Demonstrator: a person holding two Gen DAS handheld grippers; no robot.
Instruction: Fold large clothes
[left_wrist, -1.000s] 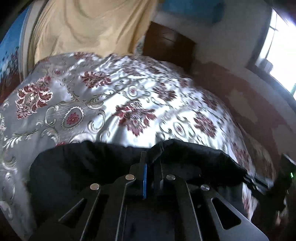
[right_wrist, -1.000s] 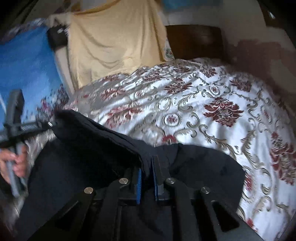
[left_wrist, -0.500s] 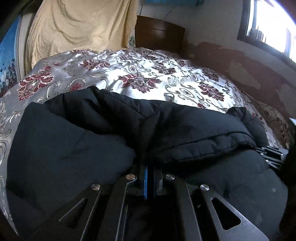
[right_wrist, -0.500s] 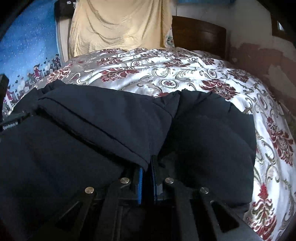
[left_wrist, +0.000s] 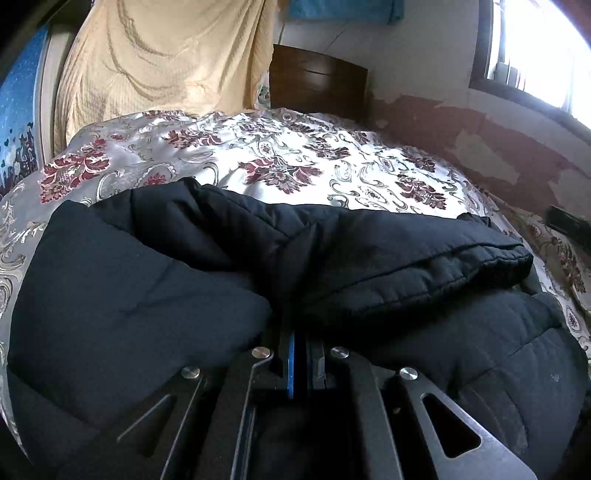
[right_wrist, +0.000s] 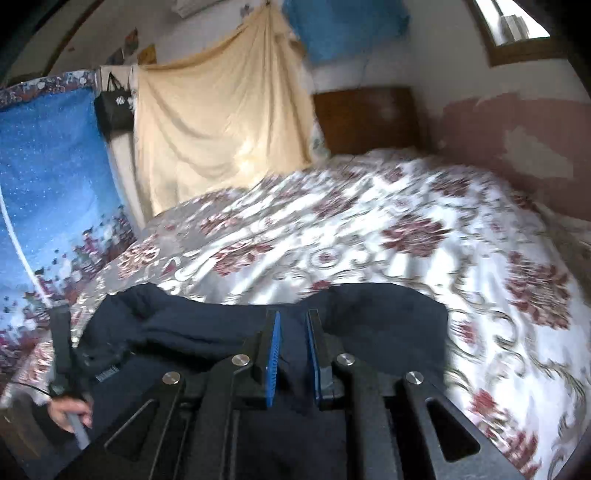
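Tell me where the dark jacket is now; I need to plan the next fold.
The dark jacket lies bunched on the near part of the floral bedspread, filling the lower half of the left wrist view; in the right wrist view it sits bottom-centre, just beyond the jaws.

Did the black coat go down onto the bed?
Yes. The black coat dropped flat onto the flowery bedspread, covering more of it, away from the yellow cloth hanging behind.

A shiny flowered bedspread (left_wrist: 295, 162) covers the bed. A yellow sheet (right_wrist: 221, 125) hangs beside a dark wooden headboard (left_wrist: 317, 83) and a black bag (right_wrist: 112, 107).
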